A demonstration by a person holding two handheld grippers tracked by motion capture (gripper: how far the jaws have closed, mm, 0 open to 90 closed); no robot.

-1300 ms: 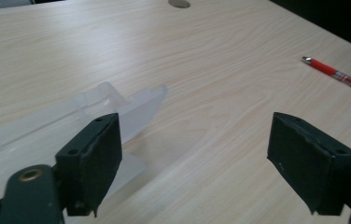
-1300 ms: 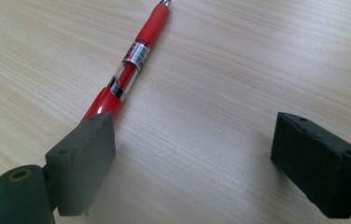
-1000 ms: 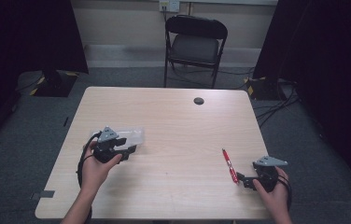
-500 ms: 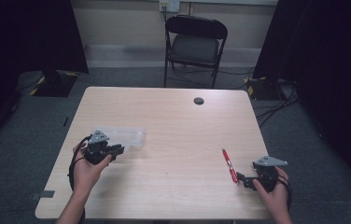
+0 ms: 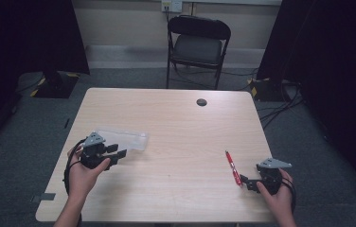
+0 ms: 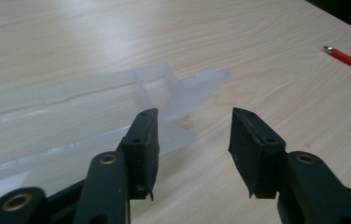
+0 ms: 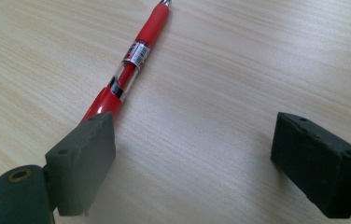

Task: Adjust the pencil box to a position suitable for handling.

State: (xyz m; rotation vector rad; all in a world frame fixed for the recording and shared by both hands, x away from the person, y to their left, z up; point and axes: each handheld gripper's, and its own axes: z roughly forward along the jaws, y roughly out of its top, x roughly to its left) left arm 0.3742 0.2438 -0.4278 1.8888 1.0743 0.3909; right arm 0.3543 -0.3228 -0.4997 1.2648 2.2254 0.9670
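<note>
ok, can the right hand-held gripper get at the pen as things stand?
Probably yes. The right hand-held gripper is open and sits right by the pen, which lies flat on bare table with nothing between; it's beside one jaw, so a small sideways shift is needed.

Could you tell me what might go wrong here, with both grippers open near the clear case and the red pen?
The left gripper is open, one jaw overlapping the clear plastic case; the light case could slide across the table rather than be gripped. The right gripper stands beside the red pen, not around it; closing now might nudge it into rolling.
</note>
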